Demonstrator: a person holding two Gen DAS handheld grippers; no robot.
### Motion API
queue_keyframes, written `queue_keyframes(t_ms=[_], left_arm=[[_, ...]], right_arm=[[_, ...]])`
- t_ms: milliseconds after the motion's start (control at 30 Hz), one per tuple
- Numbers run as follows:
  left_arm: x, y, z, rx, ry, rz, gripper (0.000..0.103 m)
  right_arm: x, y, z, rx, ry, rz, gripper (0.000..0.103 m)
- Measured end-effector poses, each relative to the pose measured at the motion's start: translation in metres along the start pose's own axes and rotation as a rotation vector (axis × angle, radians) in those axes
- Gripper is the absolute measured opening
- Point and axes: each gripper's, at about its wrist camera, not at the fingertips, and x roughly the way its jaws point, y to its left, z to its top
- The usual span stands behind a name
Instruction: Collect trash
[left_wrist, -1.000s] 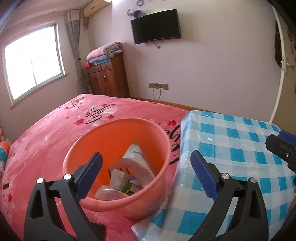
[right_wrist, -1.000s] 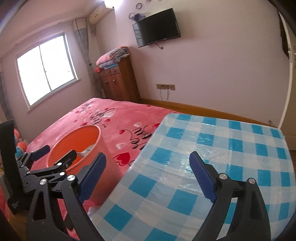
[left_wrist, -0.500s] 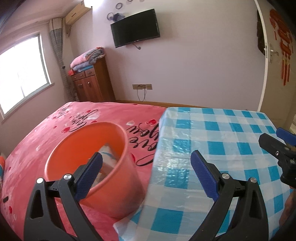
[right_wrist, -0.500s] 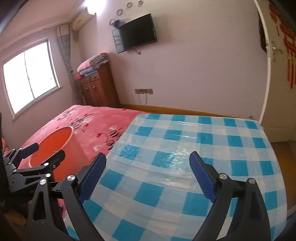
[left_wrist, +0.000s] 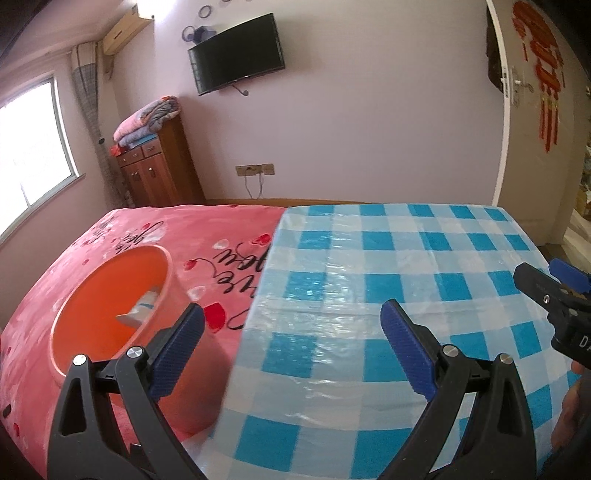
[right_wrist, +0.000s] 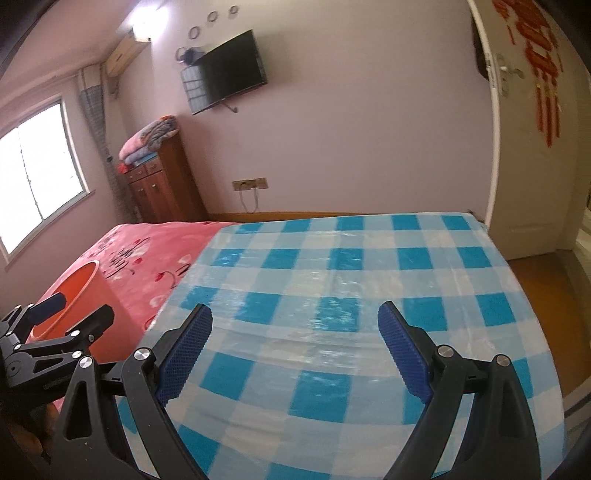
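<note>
2 claws hung over the bed, both spread wide with nothing between their blue pads. Far to the left of the left claw (left_wrist: 291, 325) a window (left_wrist: 33, 147) let in daylight, and nearer along the back wall stood a wooden cabinet (left_wrist: 159, 166) with folded blankets (left_wrist: 147, 118) on top. Just left of this claw's left finger sat the orange bucket (left_wrist: 92, 288) on the pink blanket (left_wrist: 229, 236), and a scrap of white trash (left_wrist: 142, 310) showed inside it against the near wall. Up ahead of the claw a black television (left_wrist: 236, 74) hung on the wall. Straight ahead and under its right finger lay the blue checked cloth (left_wrist: 406, 258), bare of any litter that could be made out. At the right edge of this view the tip of the right claw poked in, above part of a hand (left_wrist: 572, 406).

From the right claw (right_wrist: 295, 328), the left one (right_wrist: 55, 321) appeared low at the left, in front of the bucket (right_wrist: 79, 288). The checked cloth (right_wrist: 351, 277) filled the space ahead and below the released pads. Well off to the right stood a white door (right_wrist: 535, 147) with red hangings (right_wrist: 546, 74).
</note>
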Motion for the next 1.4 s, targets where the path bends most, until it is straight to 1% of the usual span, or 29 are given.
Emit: queue_keyframes(t_ms=[267,500,667,800,1100,1200,1300,1400], left_arm=[[0.013,-0.04,-0.002,0.035,0.019,-0.039,0.096],[0.027,-0.078,-0.005,0.08,0.034,-0.064,0.096],[0.039,-0.1,-0.008,0.091,0.051,-0.08,0.096],[0.051,-0.113,-0.011,0.092,0.078,-0.092,0.096],[0.069,-0.136,-0.017,0.084,0.105,-0.135,0.096],[0.073,-0.142,-0.019,0.089,0.103,-0.135,0.096],[0.078,-0.147,-0.021,0.089,0.109,-0.124,0.096],[0.084,-0.151,-0.024,0.085,0.127,-0.128,0.096]], right_arm=[[-0.001,-0.04,-0.01,0.021,-0.025,-0.085,0.09],[0.006,-0.072,-0.018,0.046,-0.021,-0.139,0.09],[0.011,-0.088,-0.025,0.044,-0.015,-0.173,0.09],[0.014,-0.098,-0.028,0.037,-0.014,-0.2,0.09],[0.024,-0.123,-0.033,0.049,0.01,-0.255,0.09],[0.025,-0.127,-0.035,0.044,0.014,-0.277,0.09],[0.027,-0.13,-0.036,0.03,0.021,-0.284,0.09],[0.03,-0.132,-0.038,0.029,0.032,-0.282,0.09]])
